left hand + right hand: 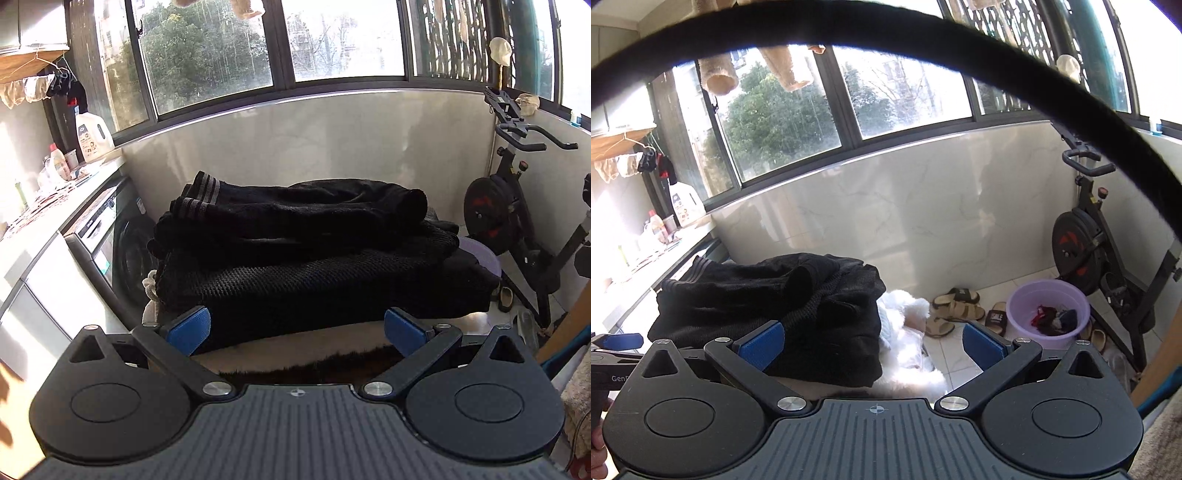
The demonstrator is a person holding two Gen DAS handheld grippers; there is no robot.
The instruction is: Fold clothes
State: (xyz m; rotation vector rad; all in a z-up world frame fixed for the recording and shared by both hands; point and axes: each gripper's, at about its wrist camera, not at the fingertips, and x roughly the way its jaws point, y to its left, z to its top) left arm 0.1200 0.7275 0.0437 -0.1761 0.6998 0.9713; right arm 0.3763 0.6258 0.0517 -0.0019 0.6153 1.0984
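I have both claws released and holding nothing. My left gripper (297, 330) stands with its 2 blue pads (189, 329) wide apart just short of the near edge of the stack of dark clothes (295, 251); no cloth lies between them. My right gripper (871, 345) is equally wide, with its left pad (761, 349) in front of the stack's near right corner and its right pad out over the tiled floor (964, 358), clear of everything.

The stack sits on a low table (303, 349) whose pale top shows at the near edge. It holds 2 layers that I can tell apart: a black waffle-knit garment (314, 284) underneath, and a black garment with grey-striped cuffs (207, 195) lying folded across its top. A white fluffy item (908, 332) hangs off the table's right edge, beside the stack.

I judge the step in hand as the gap between garments: the last piece looks laid down and both claws are free. A black strap or cord (923, 40) arcs close across the right lens; I cannot tell what it belongs to.

Next I need another garment. The lilac basin (1049, 310) on the floor holds some small dark and red pieces, so my right hand would swing toward it, dropping low, with the pads staying spread until cloth is between them.
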